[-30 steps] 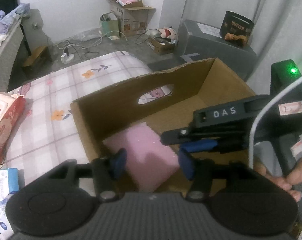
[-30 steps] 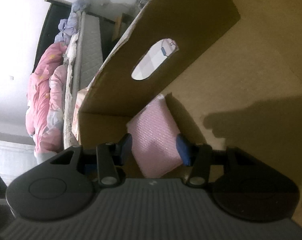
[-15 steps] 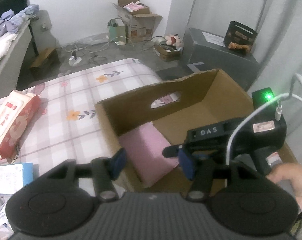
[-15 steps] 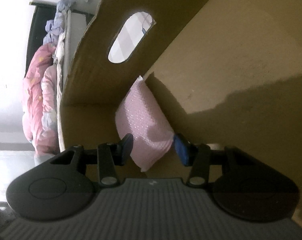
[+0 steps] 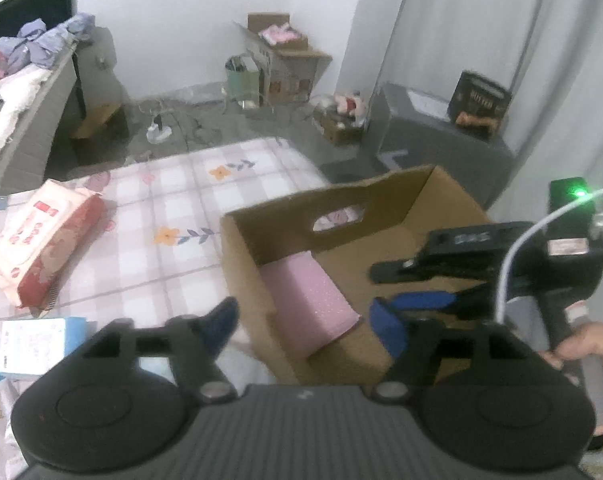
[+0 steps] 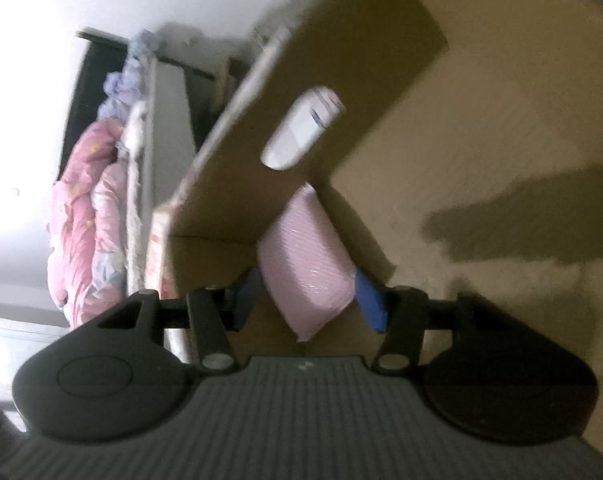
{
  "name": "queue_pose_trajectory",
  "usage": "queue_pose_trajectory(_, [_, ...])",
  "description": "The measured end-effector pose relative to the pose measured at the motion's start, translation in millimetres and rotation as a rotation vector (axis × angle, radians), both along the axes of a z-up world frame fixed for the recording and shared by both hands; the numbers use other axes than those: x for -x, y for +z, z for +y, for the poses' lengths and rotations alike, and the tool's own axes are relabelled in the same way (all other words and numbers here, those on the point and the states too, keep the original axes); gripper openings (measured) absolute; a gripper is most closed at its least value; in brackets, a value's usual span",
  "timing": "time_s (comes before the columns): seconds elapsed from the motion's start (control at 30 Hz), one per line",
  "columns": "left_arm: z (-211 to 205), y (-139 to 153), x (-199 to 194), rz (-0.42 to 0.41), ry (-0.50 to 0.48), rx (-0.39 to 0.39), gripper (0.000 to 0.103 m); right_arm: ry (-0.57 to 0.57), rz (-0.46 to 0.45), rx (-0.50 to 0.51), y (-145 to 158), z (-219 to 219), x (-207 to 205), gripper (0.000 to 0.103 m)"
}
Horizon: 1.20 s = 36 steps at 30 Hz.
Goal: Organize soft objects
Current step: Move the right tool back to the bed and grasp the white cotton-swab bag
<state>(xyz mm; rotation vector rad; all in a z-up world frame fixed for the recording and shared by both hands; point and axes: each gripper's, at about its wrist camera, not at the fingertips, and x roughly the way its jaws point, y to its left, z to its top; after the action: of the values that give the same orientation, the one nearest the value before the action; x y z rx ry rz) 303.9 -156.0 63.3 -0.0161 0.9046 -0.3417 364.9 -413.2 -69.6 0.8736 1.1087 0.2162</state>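
Observation:
A pink soft pack (image 5: 307, 302) lies inside an open cardboard box (image 5: 429, 188), leaning in its left corner; it also shows in the right wrist view (image 6: 305, 264). My left gripper (image 5: 305, 326) is open and empty, above the box's near left edge. My right gripper (image 6: 311, 294) is open inside the box, its blue pads either side of the pack's near end without squeezing it; it also shows in the left wrist view (image 5: 417, 284). A red and white wipes pack (image 5: 41, 240) lies on the checked bedspread (image 5: 173, 200) to the left.
A blue and white carton (image 5: 37, 344) lies at the near left on the bedspread. Beyond the bed are floor cables, cardboard boxes (image 5: 285, 64) and a grey cabinet (image 5: 441, 144) with a dark bag. A second bed with pink bedding (image 6: 85, 216) stands at the left.
My left gripper has pulled back and up from the box, showing more bedspread. My right gripper has drawn back a little, and the pink pack stays in the box corner.

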Motion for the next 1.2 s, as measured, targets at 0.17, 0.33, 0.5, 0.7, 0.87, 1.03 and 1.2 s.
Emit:
queue_pose_trajectory(0.17, [35.8, 22.6, 39.1, -0.066, 0.041, 0.04, 0.091, 0.016, -0.143, 0.039, 57.2, 3.2, 36.3, 0.058])
queue_pose_trajectory(0.33, [90.1, 36.4, 91.3, -0.139, 0.1, 0.086, 0.098, 0.087, -0.251, 0.073, 95.1, 32.2, 76.2, 0.06])
queue_pose_trajectory(0.5, [149.4, 35.4, 150.8, -0.211, 0.171, 0.094, 0.101, 0.188, -0.319, 0.082, 113.5, 90.0, 104.4, 0.06])
queue_pose_trajectory(0.7, [224.0, 15.9, 207.1, -0.223, 0.315, 0.08, 0.101, 0.355, -0.351, 0.092, 121.4, 176.5, 125.2, 0.06])
queue_pose_trajectory(0.87, [266.5, 2.7, 222.4, -0.227, 0.397, 0.06, 0.101, 0.482, -0.345, 0.106, 116.7, 250.6, 124.5, 0.06])
queue_pose_trajectory(1.03, [291.7, -5.5, 216.2, -0.238, 0.411, 0.045, 0.1, 0.555, -0.339, 0.123, 113.0, 299.8, 110.9, 0.06])
queue_pose_trajectory(1.2, [297.2, -23.0, 185.2, -0.192, 0.41, 0.031, 0.091, 0.603, -0.33, 0.156, 110.7, 331.1, 85.2, 0.059])
